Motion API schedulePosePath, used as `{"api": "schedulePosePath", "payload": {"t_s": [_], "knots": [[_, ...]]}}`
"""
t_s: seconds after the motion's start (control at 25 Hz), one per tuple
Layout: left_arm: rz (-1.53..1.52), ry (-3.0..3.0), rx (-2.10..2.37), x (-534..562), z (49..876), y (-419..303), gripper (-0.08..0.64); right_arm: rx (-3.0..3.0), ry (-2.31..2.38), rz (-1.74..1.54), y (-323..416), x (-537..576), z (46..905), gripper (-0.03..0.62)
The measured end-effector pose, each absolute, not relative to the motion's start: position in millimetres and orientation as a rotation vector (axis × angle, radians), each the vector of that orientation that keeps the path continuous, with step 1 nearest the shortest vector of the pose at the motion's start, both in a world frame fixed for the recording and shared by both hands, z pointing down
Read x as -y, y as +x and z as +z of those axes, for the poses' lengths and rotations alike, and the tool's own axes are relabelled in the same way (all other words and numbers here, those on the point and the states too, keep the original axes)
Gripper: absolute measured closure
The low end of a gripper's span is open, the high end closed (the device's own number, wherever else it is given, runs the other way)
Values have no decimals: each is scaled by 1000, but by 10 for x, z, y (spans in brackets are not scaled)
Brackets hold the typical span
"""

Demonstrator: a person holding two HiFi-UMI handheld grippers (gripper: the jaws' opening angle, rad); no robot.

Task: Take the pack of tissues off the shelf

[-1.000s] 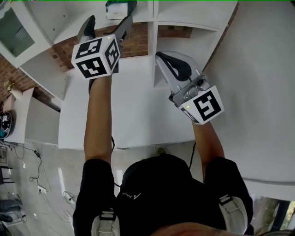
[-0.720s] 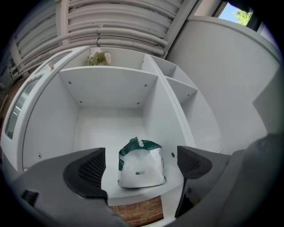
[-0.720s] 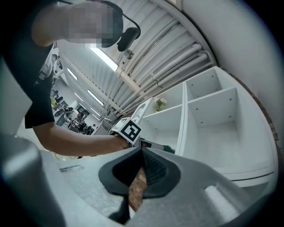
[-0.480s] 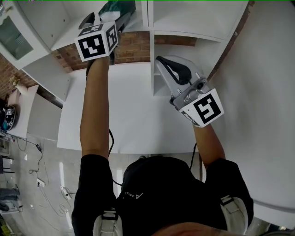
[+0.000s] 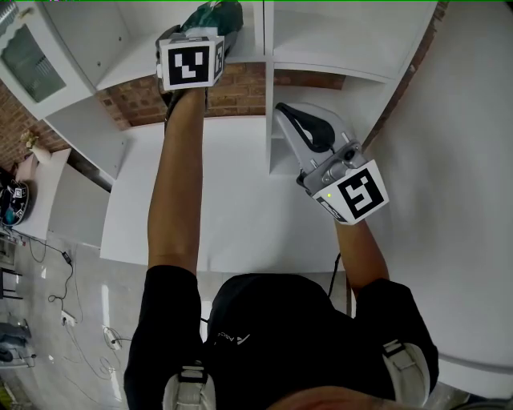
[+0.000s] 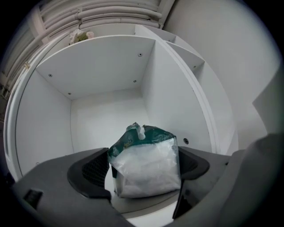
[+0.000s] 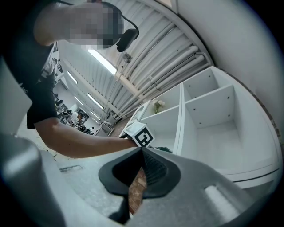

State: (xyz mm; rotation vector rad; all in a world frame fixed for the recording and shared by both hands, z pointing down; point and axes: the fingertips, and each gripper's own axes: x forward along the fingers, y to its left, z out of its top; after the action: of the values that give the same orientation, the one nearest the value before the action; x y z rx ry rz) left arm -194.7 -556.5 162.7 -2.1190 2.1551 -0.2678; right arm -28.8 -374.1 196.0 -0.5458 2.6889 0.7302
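Observation:
The pack of tissues (image 6: 146, 164), clear plastic with a green top, stands on the floor of a white shelf compartment (image 6: 106, 71). My left gripper (image 6: 143, 177) reaches into that compartment, and the pack fills the gap between its two dark pads. Its jaws are closing, each pad right at a side of the pack, and the plastic does not look squeezed. From the head view the pack (image 5: 218, 16) shows just beyond the left gripper's marker cube (image 5: 191, 62). My right gripper (image 5: 290, 120) hangs lower, by the shelf's upright divider, shut with nothing in it.
The shelf unit has several white compartments split by an upright divider (image 5: 267, 48), with a brick wall (image 5: 232, 80) behind. A white table top (image 5: 232, 200) lies below both arms. A glass-door cabinet (image 5: 28, 56) stands at left. Cables (image 5: 72, 320) lie on the floor.
My left gripper has moved up and forward into the shelf compartment, so that the tissue pack now sits between its jaws. The right gripper has hardly moved.

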Motion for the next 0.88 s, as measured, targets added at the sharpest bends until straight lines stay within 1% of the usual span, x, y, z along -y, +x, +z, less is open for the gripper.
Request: {"api": "schedulePosePath", "payload": {"t_s": [0.08, 0.24, 0.36, 0.64, 0.88], "knots": [[-313, -2068, -2158, 5542, 1642, -1972, 151, -2689, -553, 728, -275, 3726, 1968, 591], [-353, -1971, -2159, 5512, 1617, -2042, 232, -2690, -572, 715, -247, 3715, 1990, 591], [-311, -1965, -2163, 5474, 1601, -2060, 266, -2693, -584, 710, -245, 3698, 2006, 591], [-121, -2006, -2152, 5273, 1542, -2079, 284, -2695, -595, 705, -261, 3677, 2025, 591], [84, -2009, -2068, 4806, 1364, -2103, 284, -2681, -590, 688, -373, 3582, 2007, 591]]}}
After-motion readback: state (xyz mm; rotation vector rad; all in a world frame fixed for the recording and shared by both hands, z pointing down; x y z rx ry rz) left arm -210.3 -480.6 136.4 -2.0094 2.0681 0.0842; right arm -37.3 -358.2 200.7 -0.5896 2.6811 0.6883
